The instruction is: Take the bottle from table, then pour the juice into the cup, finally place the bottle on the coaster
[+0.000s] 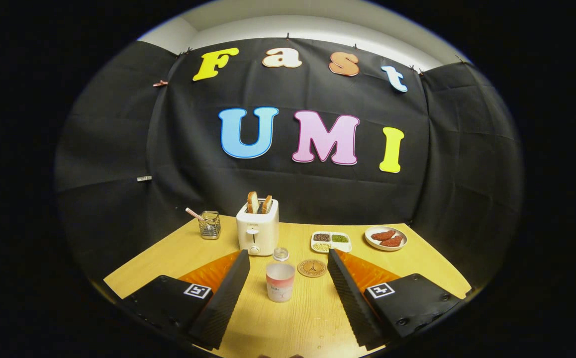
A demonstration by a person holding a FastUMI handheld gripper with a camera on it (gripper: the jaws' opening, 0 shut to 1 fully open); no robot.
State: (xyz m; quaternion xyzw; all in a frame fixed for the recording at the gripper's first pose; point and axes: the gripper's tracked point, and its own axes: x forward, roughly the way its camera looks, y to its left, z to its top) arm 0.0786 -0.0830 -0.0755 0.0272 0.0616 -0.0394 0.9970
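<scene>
The tool [288, 278] is spread wide and empty above the desk [417, 263], so the take step looks in hand: next, reach past the near cup [280, 282] to the bottle [281, 254] just behind, left of the coaster [312, 268].

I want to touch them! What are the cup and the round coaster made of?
The cup, between the open gripper fingers, looks like thin, cloudy plastic: light shows through its wall. The coaster just beyond looks like wood or cork, being matte brown with a dark printed design; I can't tell which.
</scene>
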